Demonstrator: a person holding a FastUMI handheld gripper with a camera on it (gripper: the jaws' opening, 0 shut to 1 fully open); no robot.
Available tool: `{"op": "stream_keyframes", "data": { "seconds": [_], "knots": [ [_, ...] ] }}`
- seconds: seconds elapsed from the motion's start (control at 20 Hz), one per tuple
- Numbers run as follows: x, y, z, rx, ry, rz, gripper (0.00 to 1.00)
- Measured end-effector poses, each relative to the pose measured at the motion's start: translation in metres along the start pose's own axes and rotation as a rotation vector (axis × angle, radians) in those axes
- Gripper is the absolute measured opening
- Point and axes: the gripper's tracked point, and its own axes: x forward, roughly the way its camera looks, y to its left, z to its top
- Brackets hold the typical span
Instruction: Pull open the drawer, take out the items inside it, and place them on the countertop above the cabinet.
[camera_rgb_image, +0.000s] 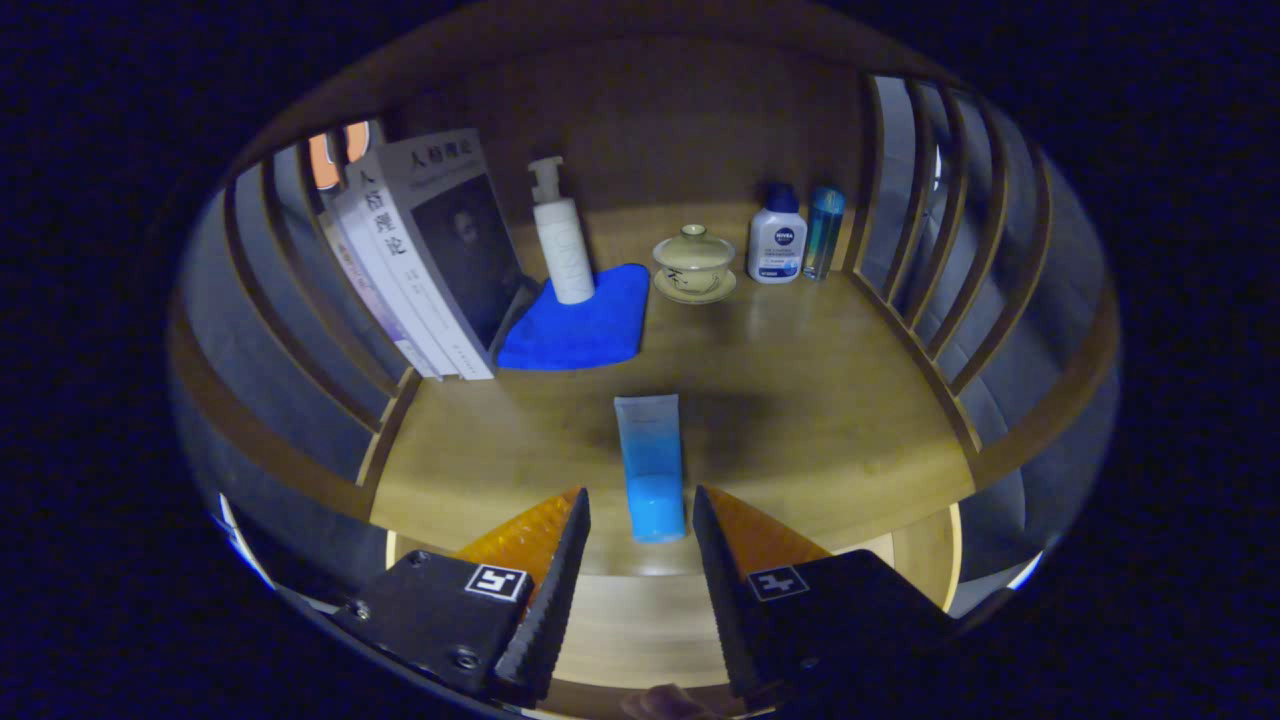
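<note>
Looking across the wooden table (800, 400), I see grey upright books (440, 250) far ahead to my left, beside a blue folded cloth (580, 325) under a white pump bottle (562, 240). The translucent blue plastic tube (650, 465) lies just ahead, between the spread fingers of my open, empty claw (640, 520). It looks light, squashy and slick; I'd pinch mid-body. Nothing crowds it.
</note>
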Motion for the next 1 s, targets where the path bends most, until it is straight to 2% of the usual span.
{"op": "stream_keyframes", "data": {
  "seconds": [0.15, 0.3, 0.7, 0.8, 1.0],
  "knots": [
    [-0.024, -0.002, -0.020, 0.006, -0.032, 0.002, 0.66],
    [-0.055, -0.010, -0.046, -0.018, -0.060, -0.009, 0.78],
    [-0.126, 0.005, -0.117, -0.107, -0.236, 0.068, 0.77],
    [-0.137, 0.002, -0.133, -0.119, -0.286, 0.068, 0.85],
    [-0.156, 0.000, -0.157, -0.163, -0.390, 0.079, 0.87]
  ]
}}
